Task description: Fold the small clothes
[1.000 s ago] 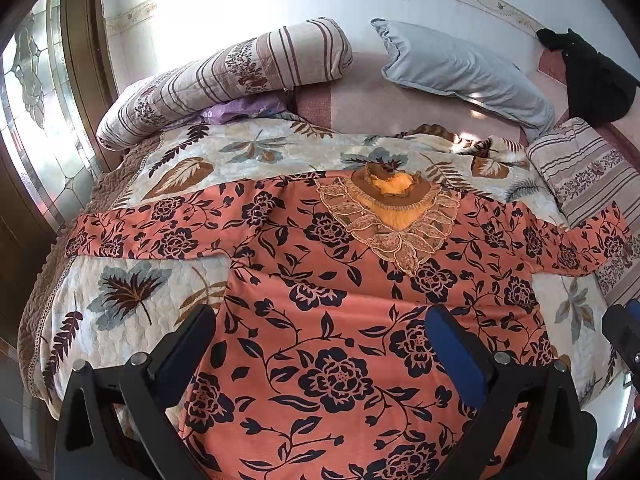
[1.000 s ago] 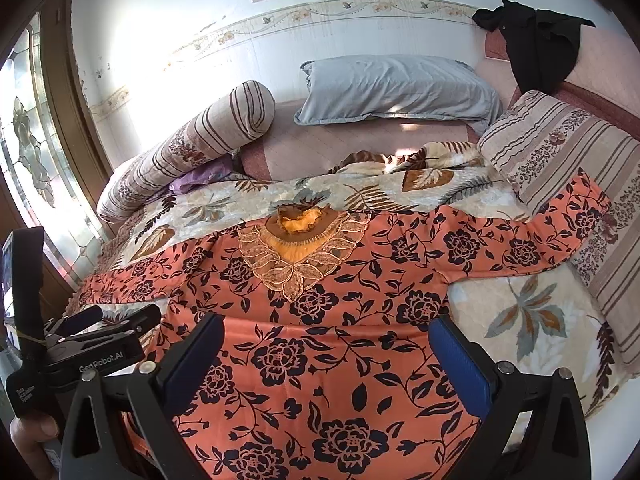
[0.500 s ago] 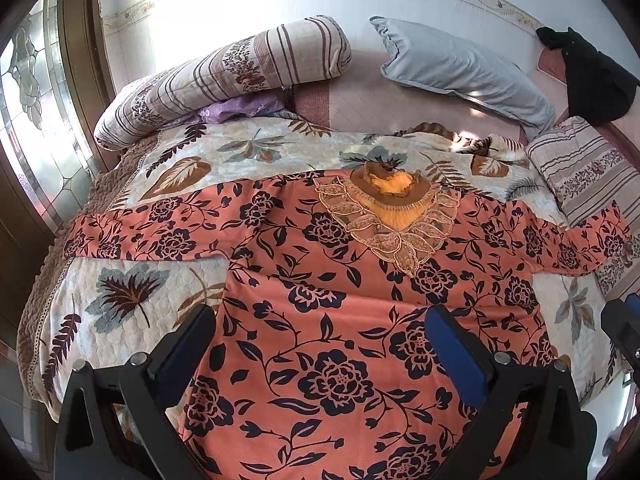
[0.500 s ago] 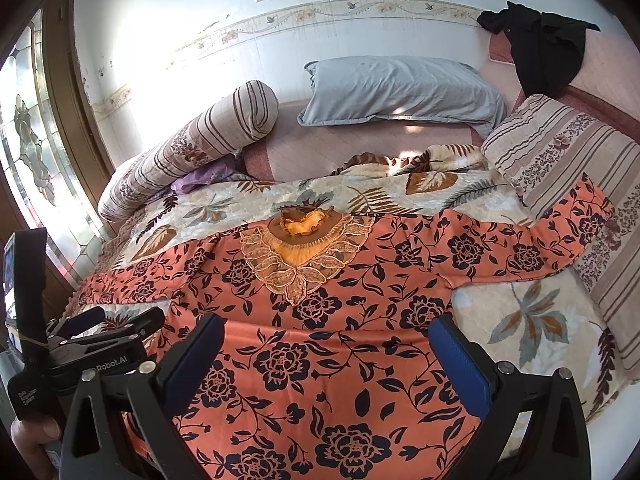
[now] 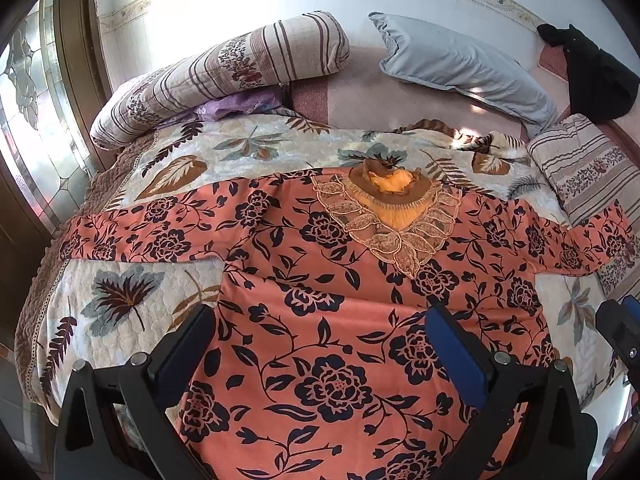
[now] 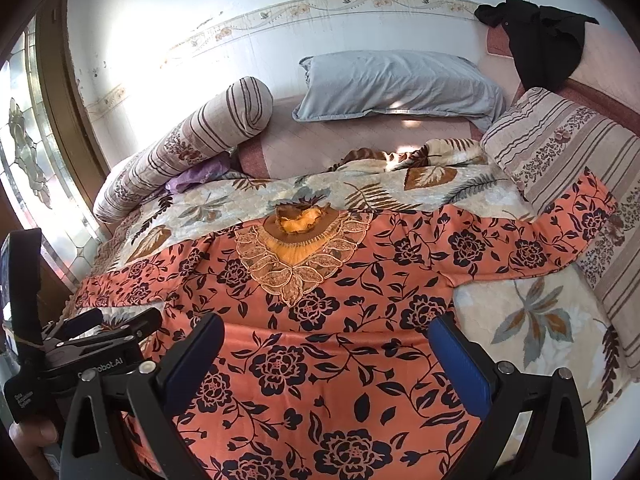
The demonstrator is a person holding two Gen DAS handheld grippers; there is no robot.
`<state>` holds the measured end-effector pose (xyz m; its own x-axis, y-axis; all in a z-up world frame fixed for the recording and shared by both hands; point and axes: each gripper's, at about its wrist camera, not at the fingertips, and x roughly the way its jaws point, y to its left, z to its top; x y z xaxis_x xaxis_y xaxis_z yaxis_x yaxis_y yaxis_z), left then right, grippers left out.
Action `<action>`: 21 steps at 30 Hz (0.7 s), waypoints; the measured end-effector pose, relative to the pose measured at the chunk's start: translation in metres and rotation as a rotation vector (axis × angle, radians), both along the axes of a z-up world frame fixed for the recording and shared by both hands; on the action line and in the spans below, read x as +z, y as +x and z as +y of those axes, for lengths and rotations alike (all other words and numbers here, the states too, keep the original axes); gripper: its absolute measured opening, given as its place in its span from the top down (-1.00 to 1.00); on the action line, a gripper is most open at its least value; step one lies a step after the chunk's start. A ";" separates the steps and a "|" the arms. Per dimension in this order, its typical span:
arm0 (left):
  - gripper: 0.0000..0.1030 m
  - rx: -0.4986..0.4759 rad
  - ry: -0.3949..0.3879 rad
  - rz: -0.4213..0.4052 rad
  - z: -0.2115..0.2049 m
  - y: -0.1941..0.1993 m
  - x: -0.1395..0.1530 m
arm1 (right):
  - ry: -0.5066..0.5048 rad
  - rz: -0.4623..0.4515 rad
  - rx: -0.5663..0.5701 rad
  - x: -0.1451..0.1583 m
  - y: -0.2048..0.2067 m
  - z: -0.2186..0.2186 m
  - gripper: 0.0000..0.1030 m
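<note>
An orange blouse (image 5: 328, 292) (image 6: 320, 320) printed with dark flowers lies flat on the bed, front up, both sleeves stretched out sideways. Its lace collar (image 5: 390, 216) (image 6: 298, 252) points away from me. My left gripper (image 5: 320, 320) hovers open above the lower left part of the blouse, nothing between its blue pads. My right gripper (image 6: 328, 328) hangs open over the lower middle, also empty. In the right wrist view the left gripper's body (image 6: 80, 344) shows at the left edge, held by a hand (image 6: 28, 444).
A leaf-patterned quilt (image 5: 120, 312) (image 6: 532, 320) covers the bed. Striped bolster (image 5: 224, 72) and grey pillow (image 5: 460, 68) lie at the far end, a striped cushion (image 6: 568, 160) at the right under the sleeve end. A black garment (image 6: 548, 40) hangs at top right. A glazed window (image 5: 36, 128) lies left.
Both grippers have drifted slightly, so the scene shifts a little in each view. The blouse lies as before and both stay open.
</note>
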<state>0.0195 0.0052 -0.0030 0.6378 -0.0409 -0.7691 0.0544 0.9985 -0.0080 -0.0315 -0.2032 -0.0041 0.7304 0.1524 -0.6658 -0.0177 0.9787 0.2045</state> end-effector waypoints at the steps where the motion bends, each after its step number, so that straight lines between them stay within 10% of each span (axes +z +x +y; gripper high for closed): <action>1: -1.00 -0.001 -0.001 0.001 -0.001 0.001 0.000 | 0.002 0.003 -0.001 -0.001 0.001 -0.001 -1.00; 14: -1.00 0.007 -0.028 0.039 0.000 0.015 -0.015 | 0.039 0.033 0.000 -0.016 0.014 -0.012 -1.00; 21: -1.00 0.115 -0.044 0.130 0.045 0.034 -0.053 | 0.201 0.070 -0.183 -0.051 0.042 -0.122 -1.00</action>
